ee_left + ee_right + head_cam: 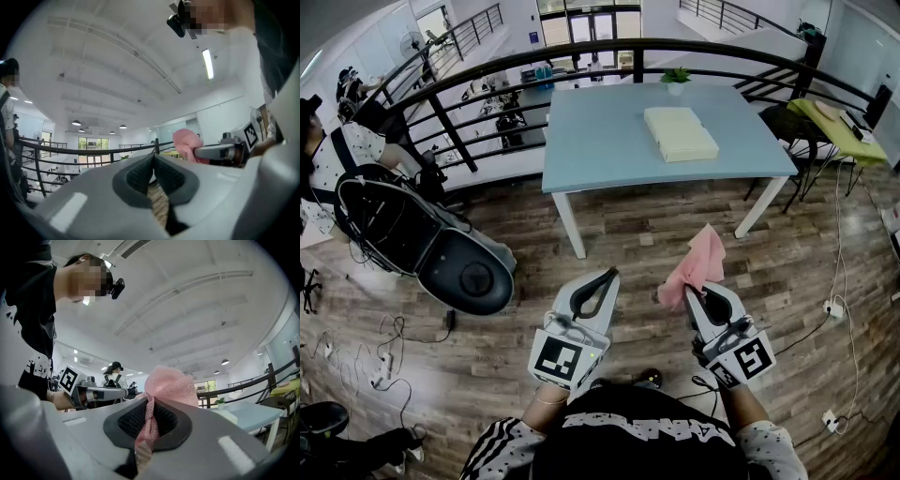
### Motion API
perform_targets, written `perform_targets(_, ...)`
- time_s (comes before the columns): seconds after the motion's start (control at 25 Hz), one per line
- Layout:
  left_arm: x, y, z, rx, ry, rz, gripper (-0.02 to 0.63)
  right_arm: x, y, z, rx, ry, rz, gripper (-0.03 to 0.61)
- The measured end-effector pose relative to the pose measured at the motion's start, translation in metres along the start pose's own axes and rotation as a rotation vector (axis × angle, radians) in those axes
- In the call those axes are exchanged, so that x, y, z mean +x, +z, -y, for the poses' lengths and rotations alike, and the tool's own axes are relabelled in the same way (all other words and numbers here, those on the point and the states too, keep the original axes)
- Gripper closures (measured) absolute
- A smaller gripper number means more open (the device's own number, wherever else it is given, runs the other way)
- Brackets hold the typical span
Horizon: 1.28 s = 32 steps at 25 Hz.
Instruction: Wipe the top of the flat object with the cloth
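Your right gripper [693, 293] sits low and right of centre in the head view, its jaws pressed together on the pink cloth [699, 261]. In the right gripper view a twisted strip of the mesh fabric runs down between the two dark pads, and the rest bunches into a loose lump above the jaw tips. In the head view that bunch stands up from the tips toward the top of the frame.

Your left gripper [610, 275] is just left of the right one, level with it. The two are near each other but apart. In the left gripper view its jaws meet at the tips with nothing caught between them, and only wooden floor [619, 234] shows through the gap behind the pads.

The flat object, a pale cream slab [680, 133], lies on the light blue table [600, 141] in the upper middle of the head view, on the right half of the tabletop. It is well apart from both grippers, with a wide stretch of floor between. The cloth touches neither the slab nor the table. A small potted plant [676, 77] stands at the table's far edge, just beyond the slab, in front of the black railing [581, 52].
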<state>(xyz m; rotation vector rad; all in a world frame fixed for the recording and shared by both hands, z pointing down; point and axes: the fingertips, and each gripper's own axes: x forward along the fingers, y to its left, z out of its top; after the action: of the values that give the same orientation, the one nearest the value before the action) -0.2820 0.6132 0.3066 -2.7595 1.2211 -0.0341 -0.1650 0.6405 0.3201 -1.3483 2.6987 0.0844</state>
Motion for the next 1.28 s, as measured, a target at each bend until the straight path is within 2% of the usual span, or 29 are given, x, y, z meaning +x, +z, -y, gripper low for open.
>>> perform_targets(0.28,0.006,0.002,0.007,-0.015,0.006,-0.016,0.614,-0.003,0.002,0.005,-0.024,0.009,0.005,0.555)
perform_targets(0.48,0.014,-0.003,0.018,0.012,0.006,-0.029,0.614,-0.012,-0.002,0.017,0.029,0.017,0.015,0.555)
perform_targets(0.8,0.017,-0.009,0.023,0.01,0.003,-0.052,0.614,-0.018,-0.007,0.024,0.075,0.011,0.036,0.555)
perform_targets(1.08,0.074,-0.016,0.082,0.022,-0.044,-0.057,0.614,-0.066,-0.012,0.085,0.089,-0.022,0.062,0.555)
perform_targets(1.28,0.095,-0.01,0.103,0.016,-0.069,-0.059,0.614,-0.083,-0.005,0.107,0.091,-0.04,0.057,0.555)
